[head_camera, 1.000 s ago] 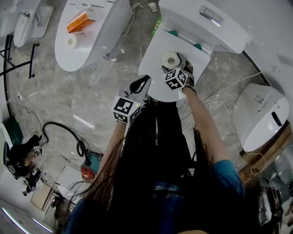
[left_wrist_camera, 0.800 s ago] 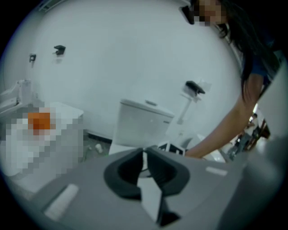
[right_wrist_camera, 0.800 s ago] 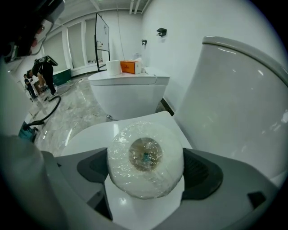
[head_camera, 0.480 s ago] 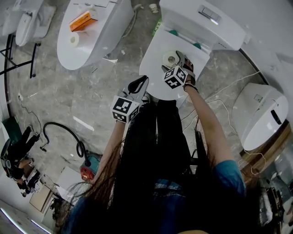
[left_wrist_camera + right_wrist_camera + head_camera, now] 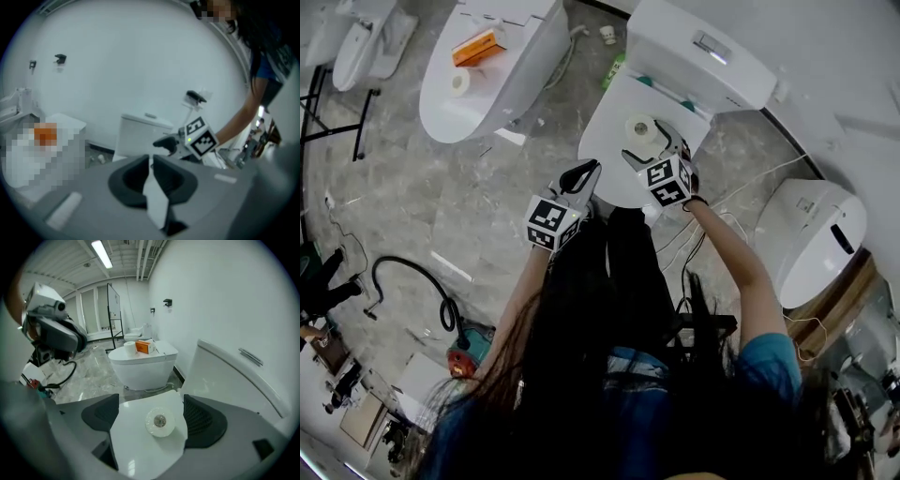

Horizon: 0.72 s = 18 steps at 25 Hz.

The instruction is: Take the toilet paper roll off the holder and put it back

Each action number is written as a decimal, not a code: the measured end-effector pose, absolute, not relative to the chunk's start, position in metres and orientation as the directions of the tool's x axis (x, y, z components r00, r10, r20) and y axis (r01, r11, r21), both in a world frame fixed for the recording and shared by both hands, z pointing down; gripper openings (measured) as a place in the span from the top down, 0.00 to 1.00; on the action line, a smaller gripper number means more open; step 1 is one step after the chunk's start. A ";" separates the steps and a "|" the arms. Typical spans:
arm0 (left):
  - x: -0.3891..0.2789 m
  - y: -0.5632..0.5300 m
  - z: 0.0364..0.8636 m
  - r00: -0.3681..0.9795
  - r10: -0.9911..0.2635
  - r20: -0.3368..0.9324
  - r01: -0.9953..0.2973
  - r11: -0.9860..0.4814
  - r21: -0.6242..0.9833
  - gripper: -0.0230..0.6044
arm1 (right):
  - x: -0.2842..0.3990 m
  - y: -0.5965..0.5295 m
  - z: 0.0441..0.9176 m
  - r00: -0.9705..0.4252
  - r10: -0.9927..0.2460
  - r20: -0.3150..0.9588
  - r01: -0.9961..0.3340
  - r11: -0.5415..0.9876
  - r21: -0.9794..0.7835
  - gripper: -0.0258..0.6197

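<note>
A white toilet paper roll (image 5: 642, 128) stands on end on the closed lid (image 5: 607, 150) of the middle toilet. My right gripper (image 5: 651, 152) hovers just behind the roll on the near side. In the right gripper view its jaws are spread wide, and the roll (image 5: 160, 422) sits on the lid (image 5: 136, 451) between and beyond them, touching neither. My left gripper (image 5: 581, 175) hangs over the lid's front left edge. In the left gripper view (image 5: 151, 161) its jaws are pressed together with nothing in them. A black fixture (image 5: 196, 97) juts from the wall; I cannot tell whether it is the holder.
The cistern (image 5: 698, 52) rises behind the lid. A second toilet (image 5: 520, 66) at the left carries an orange box (image 5: 476, 47) and another roll (image 5: 459, 82). A third toilet (image 5: 820, 239) stands at the right. A black hose (image 5: 412, 281) and cables lie on the marble floor.
My right gripper has drawn back toward me, away from the roll, which stays on the lid. The left gripper has hardly moved.
</note>
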State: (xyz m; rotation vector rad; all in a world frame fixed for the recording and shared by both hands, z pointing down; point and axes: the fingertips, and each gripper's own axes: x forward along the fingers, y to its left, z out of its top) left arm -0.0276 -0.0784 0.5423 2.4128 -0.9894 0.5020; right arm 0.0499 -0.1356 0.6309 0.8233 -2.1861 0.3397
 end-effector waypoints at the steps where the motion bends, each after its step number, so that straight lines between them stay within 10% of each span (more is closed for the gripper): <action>1: -0.029 -0.079 0.535 0.673 -0.552 0.492 -0.725 -0.625 0.290 0.93 | 0.051 -0.132 0.618 -0.511 -0.455 0.730 -0.670 0.743 -0.006 0.28; 18: -0.070 -0.003 0.434 0.748 -0.552 0.369 -0.659 -0.682 0.316 0.93 | 0.051 -0.024 0.475 -0.424 -0.681 0.597 -0.906 0.317 -0.282 0.56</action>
